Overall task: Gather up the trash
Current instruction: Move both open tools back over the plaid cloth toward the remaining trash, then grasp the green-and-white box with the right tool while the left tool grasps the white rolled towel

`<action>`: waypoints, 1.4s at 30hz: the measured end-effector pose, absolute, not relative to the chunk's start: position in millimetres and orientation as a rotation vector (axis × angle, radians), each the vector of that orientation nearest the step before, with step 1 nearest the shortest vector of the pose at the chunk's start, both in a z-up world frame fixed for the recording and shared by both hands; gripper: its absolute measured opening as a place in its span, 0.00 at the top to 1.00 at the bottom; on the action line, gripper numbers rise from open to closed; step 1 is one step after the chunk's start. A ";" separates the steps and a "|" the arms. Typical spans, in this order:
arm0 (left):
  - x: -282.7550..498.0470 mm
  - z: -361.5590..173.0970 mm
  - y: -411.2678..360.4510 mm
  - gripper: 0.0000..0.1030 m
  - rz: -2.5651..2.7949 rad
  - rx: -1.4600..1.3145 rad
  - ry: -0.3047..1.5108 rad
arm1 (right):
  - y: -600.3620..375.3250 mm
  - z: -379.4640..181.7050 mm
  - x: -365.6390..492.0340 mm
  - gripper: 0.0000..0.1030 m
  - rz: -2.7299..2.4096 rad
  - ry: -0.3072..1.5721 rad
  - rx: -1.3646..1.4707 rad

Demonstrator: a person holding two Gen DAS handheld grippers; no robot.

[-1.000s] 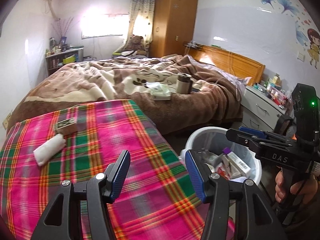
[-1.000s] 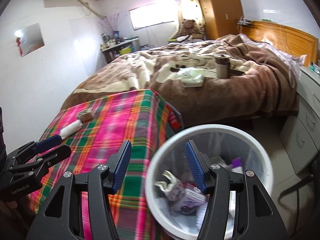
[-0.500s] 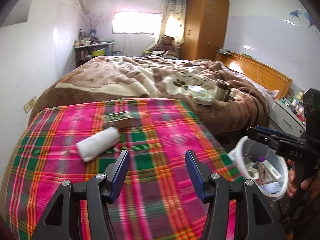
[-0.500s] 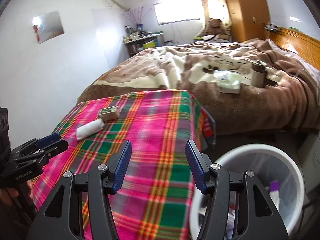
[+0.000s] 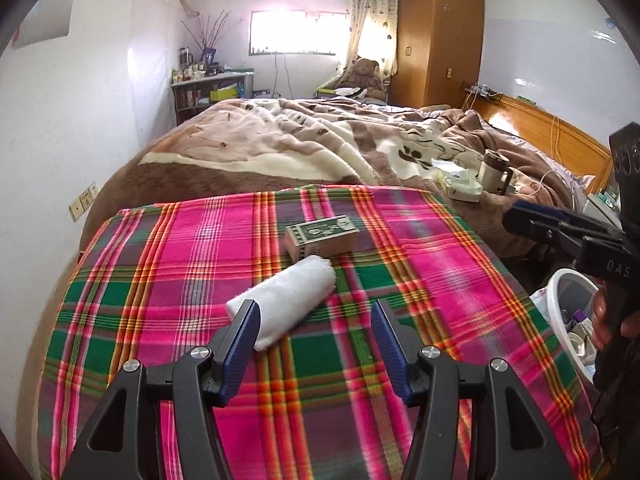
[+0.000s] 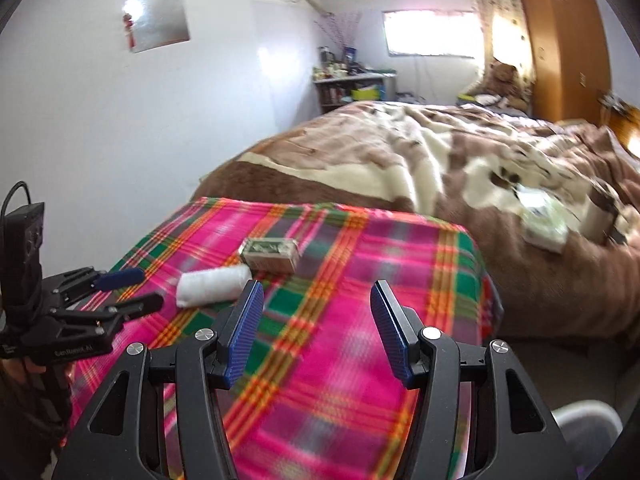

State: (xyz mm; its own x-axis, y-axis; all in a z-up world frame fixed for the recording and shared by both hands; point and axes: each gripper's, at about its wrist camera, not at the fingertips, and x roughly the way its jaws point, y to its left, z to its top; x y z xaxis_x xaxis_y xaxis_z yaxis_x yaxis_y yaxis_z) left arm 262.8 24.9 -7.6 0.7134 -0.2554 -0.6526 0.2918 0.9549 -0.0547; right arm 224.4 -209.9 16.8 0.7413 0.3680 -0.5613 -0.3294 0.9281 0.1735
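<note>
Beside the plaid blanket (image 5: 420, 280), the white bin (image 5: 560, 320) holds packaging; both hand-held grippers gape, grasping nothing.

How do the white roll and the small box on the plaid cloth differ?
The white roll is soft, rounded and plain white; the small box is rigid, flat-sided, tan with a green printed top. The roll lies nearer the left gripper; the box sits behind it, toward the bed. The roll looks longer. Both lie loose on the plaid cloth, close together, ungripped.
</note>
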 end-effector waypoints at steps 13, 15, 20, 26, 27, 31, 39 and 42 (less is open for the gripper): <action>318.9 -41.0 32.1 0.40 -0.347 0.126 0.819 | -171.0 -7.0 297.5 0.44 0.493 0.722 -0.011; 324.2 -47.2 28.4 0.40 -0.330 0.182 0.823 | -165.6 -11.0 304.8 0.44 0.502 0.732 -0.032; 336.0 -56.8 29.1 0.40 -0.340 0.198 0.839 | -154.3 -18.9 319.4 0.44 0.530 0.753 -0.039; 351.1 -72.4 27.7 0.38 -0.359 0.214 0.896 | -139.6 -24.6 330.8 0.44 0.566 0.765 -0.045; 353.5 -73.7 29.9 0.38 -0.366 0.197 0.905 | -137.7 -25.0 332.5 0.44 0.572 0.764 -0.045; 356.0 -71.7 43.5 0.46 -0.312 0.138 0.910 | -130.9 -28.3 343.0 0.44 0.581 0.778 -0.052; 353.7 -71.2 82.3 0.48 -0.152 0.034 0.911 | -117.2 -32.6 354.5 0.40 0.662 0.814 -0.048; 352.2 -71.6 88.0 0.48 -0.145 0.006 0.906 | -110.7 -40.3 357.0 0.38 0.667 0.838 -0.073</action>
